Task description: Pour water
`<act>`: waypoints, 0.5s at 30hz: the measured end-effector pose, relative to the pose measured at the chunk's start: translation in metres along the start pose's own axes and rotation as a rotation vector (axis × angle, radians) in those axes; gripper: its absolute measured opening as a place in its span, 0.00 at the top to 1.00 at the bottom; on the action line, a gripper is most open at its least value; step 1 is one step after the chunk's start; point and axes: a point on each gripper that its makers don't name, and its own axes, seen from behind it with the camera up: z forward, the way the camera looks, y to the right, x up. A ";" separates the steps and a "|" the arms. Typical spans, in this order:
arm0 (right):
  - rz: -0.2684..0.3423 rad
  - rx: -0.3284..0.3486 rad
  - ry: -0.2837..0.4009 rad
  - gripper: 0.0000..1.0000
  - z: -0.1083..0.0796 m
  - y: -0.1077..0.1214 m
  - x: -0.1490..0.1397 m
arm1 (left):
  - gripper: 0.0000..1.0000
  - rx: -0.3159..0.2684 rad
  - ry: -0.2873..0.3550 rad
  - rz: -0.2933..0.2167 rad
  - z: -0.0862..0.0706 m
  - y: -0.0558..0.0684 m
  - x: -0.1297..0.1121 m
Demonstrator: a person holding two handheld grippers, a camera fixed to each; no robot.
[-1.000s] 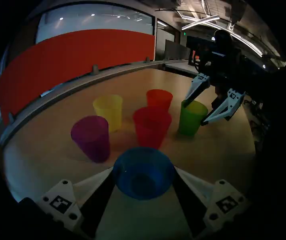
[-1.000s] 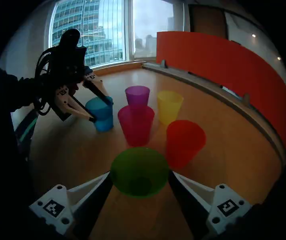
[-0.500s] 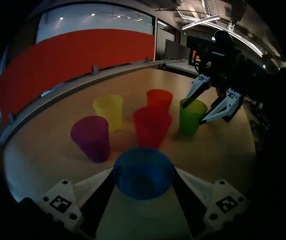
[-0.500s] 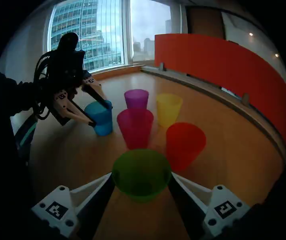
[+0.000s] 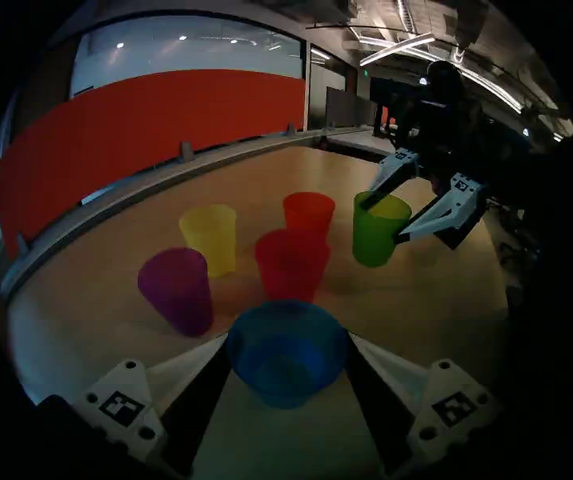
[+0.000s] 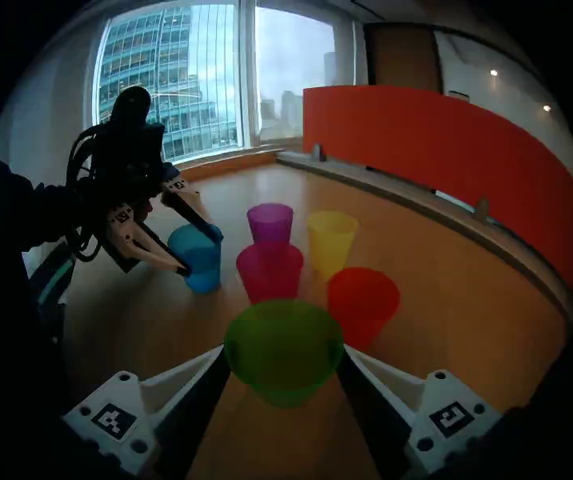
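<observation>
L grip: my left gripper (image 5: 287, 346) closed on blue cup (image 5: 286, 374), near centre.
R grip: my right gripper (image 6: 282, 352) clamps green cup (image 6: 283, 368), far right.
Water: can't tell.
Risk: soft cup slips when tilted; could knock red cup (image 5: 292, 262), spill on table (image 5: 438, 296).

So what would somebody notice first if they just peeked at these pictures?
The bright cups! A blue cup is gripped in the left gripper and a green cup in the right gripper, facing each other over the wooden table. Between them stand a purple cup, a yellow cup, a red cup and an orange-red cup, with a long orange wall panel behind.
</observation>
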 end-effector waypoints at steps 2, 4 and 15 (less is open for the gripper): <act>0.000 -0.004 0.013 0.08 -0.002 0.000 0.005 | 0.10 0.003 0.017 -0.005 -0.002 0.000 0.007; -0.001 -0.008 0.027 0.09 -0.005 0.000 0.010 | 0.10 0.008 0.037 -0.010 -0.004 0.000 0.015; -0.014 -0.030 0.124 0.08 -0.019 0.000 0.046 | 0.10 0.069 0.151 0.002 -0.022 -0.011 0.061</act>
